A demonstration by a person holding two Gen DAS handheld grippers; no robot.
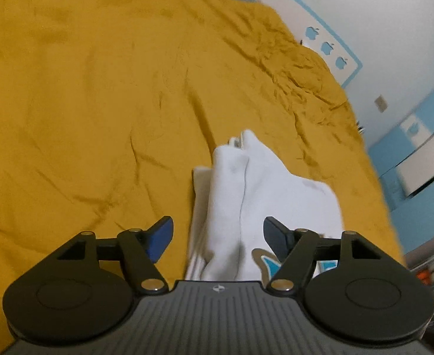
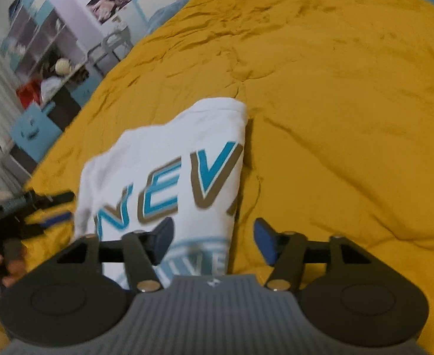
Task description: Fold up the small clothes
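Plainly the folding looks well advanced: the white shirt (image 2: 169,162) lies on the mustard bedspread (image 2: 335,118) as a narrow, layered packet, its sides apparently turned in already; I judge that what remains is at most a last fold across its length, or a tidying of the uneven layers, though I cannot tell what final shape is wanted.

The shirt sits toward the near part of the bedspread, closer to the side where shelving and a blue cabinet (image 2: 35,131) stand than to the opposite side; its near end runs under both cameras.

The left gripper (image 1: 218,238) has its jaws apart and hovers over the near end of the shirt (image 1: 264,195), gripping nothing; the right gripper (image 2: 212,241) is likewise spread, its left finger over the cloth and its right finger over bare bedspread, holding nothing.

The right wrist view alone shows the printed face, large teal and tan letters and part of a round emblem below them, and the other gripper with the hand holding it at the left edge; the left wrist view alone shows the stacked edges of the folded layers on the shirt's other side, a bunched far end, and the wall (image 1: 394,44) with a blue-bordered poster beyond the bedspread (image 1: 98,88).
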